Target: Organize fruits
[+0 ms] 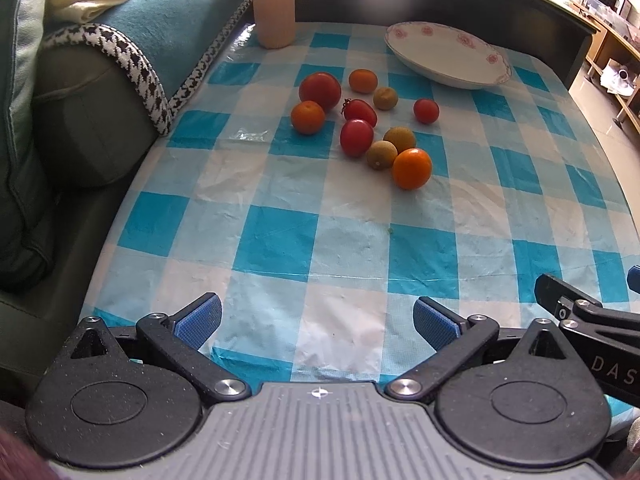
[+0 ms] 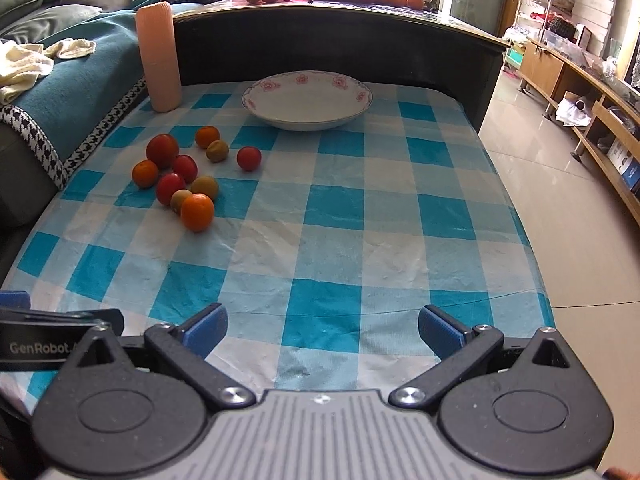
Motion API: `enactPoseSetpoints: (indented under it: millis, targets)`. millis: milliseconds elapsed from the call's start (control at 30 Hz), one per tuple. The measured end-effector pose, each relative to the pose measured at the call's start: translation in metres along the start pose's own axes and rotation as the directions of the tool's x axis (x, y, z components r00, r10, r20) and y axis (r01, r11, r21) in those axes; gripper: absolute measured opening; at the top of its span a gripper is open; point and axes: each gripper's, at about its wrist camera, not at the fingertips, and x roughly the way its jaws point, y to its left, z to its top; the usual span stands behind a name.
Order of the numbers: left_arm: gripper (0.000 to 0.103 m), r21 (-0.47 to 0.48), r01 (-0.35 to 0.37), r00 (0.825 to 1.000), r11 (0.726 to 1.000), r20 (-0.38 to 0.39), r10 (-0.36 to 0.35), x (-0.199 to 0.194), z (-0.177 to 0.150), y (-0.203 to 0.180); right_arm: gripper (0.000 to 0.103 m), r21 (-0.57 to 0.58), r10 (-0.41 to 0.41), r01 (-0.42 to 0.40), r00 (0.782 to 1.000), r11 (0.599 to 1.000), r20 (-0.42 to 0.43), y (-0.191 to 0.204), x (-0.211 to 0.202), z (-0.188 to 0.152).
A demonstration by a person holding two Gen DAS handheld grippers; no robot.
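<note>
Left wrist view: left claw (image 1: 318, 322) spread, empty | right claw (image 2: 323, 330) spread, empty | fruits (image 1: 362, 126) clustered on bench (image 1: 280, 240) near side of plate (image 1: 448, 54), none in it | step: likely first pick; next: reach nearest orange (image 1: 412, 168).

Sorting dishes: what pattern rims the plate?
Pink flowers on the white plate; clearest in right wrist view.

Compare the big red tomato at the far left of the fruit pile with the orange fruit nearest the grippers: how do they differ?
Colour: the tomato is deep red; the orange fruit is bright orange.
Place: the tomato lies at the pile's far end, nearer the pink cylinder; the orange fruit lies at the near end.
Neighbours: the tomato sits against a smaller orange fruit; the orange fruit sits against a greenish-brown fruit.
Both are round and lie on the checked cloth, outside the plate.
</note>
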Motion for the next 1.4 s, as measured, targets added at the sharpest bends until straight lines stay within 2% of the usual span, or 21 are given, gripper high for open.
enactPoseSetpoints:
  millis: [367,1400]
  targets:
    - [0.102,0.009,0.001,1.000,1.000,-0.008,-0.001,0.0024,-0.0005,-0.0001,0.099,-0.003,0.011,-0.011,1.000,1.000,-0.007,0.0004,0.0021,-0.0013]
    - [0.100,0.022,-0.009,1.000,1.000,-0.006,0.009,0.0029,-0.0021,-0.0021,0.094,-0.010,0.018,-0.018,1.000,1.000,-0.009,0.0029,0.0020,-0.0031]
